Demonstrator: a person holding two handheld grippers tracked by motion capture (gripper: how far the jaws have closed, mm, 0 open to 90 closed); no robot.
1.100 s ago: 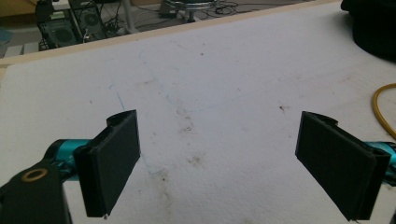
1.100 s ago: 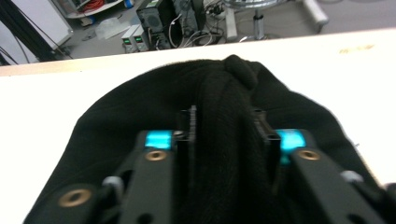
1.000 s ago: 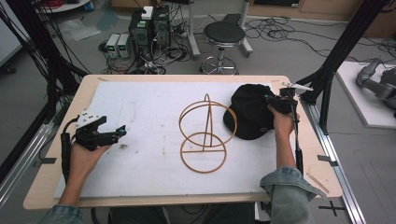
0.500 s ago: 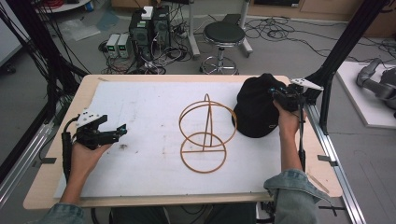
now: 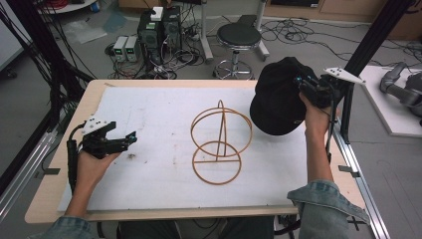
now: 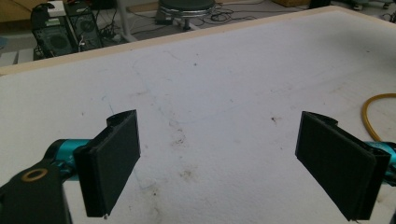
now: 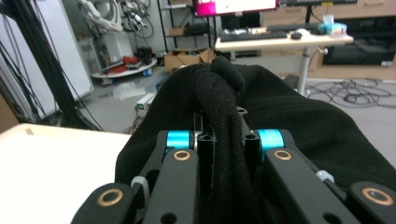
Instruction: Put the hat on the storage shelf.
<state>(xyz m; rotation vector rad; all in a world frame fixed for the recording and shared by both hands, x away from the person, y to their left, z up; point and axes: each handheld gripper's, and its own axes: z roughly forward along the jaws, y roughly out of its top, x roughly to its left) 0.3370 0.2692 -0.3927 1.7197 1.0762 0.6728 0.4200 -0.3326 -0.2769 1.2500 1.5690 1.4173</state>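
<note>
Black cap (image 5: 278, 102) now higher, beyond table (image 5: 64, 164) right edge.

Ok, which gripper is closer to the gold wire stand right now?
Right, by a little. The right gripper holds the black hat up beside the gold wire stand's upper ring. The left gripper hovers open across bare table on the stand's far left.

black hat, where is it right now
In the high view the black hat hangs at the table's right side, pinched in the right tool, lifted just right of the wire stand.
</note>
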